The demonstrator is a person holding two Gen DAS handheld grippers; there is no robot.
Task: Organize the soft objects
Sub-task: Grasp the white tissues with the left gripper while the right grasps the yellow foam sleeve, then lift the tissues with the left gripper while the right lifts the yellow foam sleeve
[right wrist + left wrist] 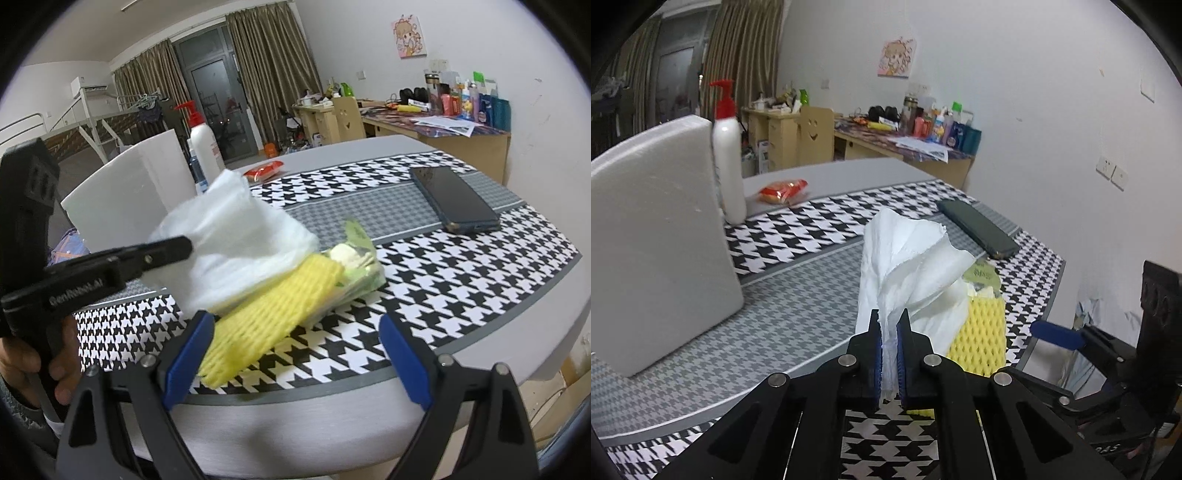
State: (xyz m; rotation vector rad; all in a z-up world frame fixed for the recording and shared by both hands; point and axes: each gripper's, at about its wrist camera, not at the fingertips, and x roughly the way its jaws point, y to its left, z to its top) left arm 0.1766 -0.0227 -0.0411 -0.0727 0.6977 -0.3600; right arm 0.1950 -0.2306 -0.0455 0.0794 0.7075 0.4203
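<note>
My left gripper (pixel 889 325) is shut on a white tissue (pixel 908 258) and holds it up above the table. In the right wrist view the left gripper (pixel 184 245) comes in from the left with the tissue (pixel 236 236) hanging over a yellow foam net (pixel 266 317). The net (pixel 982 332) lies on the houndstooth cloth (pixel 461 280), partly over a clear green packet (pixel 354 258) of small items. My right gripper (pixel 295 336) is open and empty, just in front of the net near the table's front edge.
A large white foam block (pixel 657 236) stands at the left with a white pump bottle (pixel 729 162) behind it. A dark phone (pixel 454 203) lies at the right of the cloth. A red snack packet (pixel 264 170) lies at the back. The table edge (pixel 332 417) is close.
</note>
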